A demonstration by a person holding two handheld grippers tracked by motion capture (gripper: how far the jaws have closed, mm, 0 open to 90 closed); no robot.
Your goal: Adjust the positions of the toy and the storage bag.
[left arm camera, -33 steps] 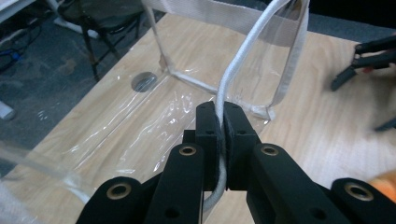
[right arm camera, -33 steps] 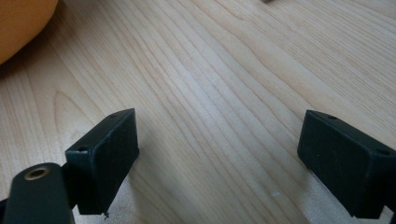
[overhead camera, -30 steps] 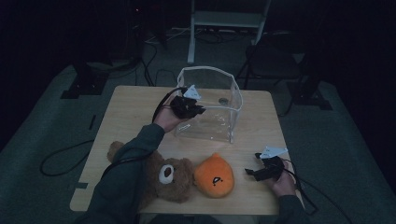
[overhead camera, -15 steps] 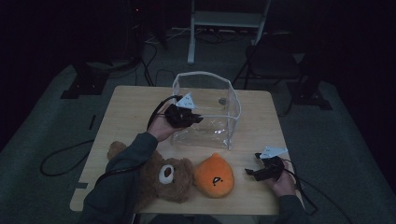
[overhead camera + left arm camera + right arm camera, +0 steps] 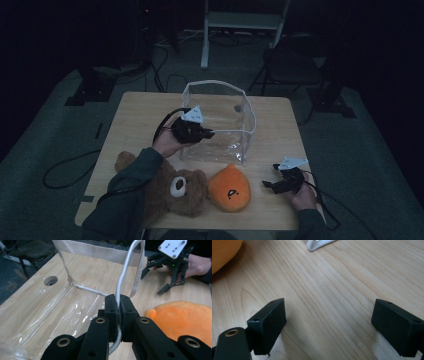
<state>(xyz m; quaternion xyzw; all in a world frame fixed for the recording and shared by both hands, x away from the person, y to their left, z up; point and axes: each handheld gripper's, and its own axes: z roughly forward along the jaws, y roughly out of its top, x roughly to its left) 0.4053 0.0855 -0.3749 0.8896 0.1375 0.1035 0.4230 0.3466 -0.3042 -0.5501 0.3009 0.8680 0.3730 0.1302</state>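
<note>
Gripping the white-trimmed rim of the clear bag point(image 5: 220, 125), the left gripper point(image 5: 206, 134) has its jaws clamped tight on the bag's near-left edge; rim strip runs btwn the pads in the left gripper view. Bag stands open at table point(image 5: 135, 120) centre, nothing visible inside. Right gripper point(image 5: 268, 184) rests near-right w/ jaws wide apart, holding nothing. Orange plush point(image 5: 229, 188) & teddy bear point(image 5: 172, 192) lie outside, near the bag's near side.

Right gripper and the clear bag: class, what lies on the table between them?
Bare wood only. In the high view, nothing sits between the right gripper and the clear bag; the orange plush lies off to the side.
</note>
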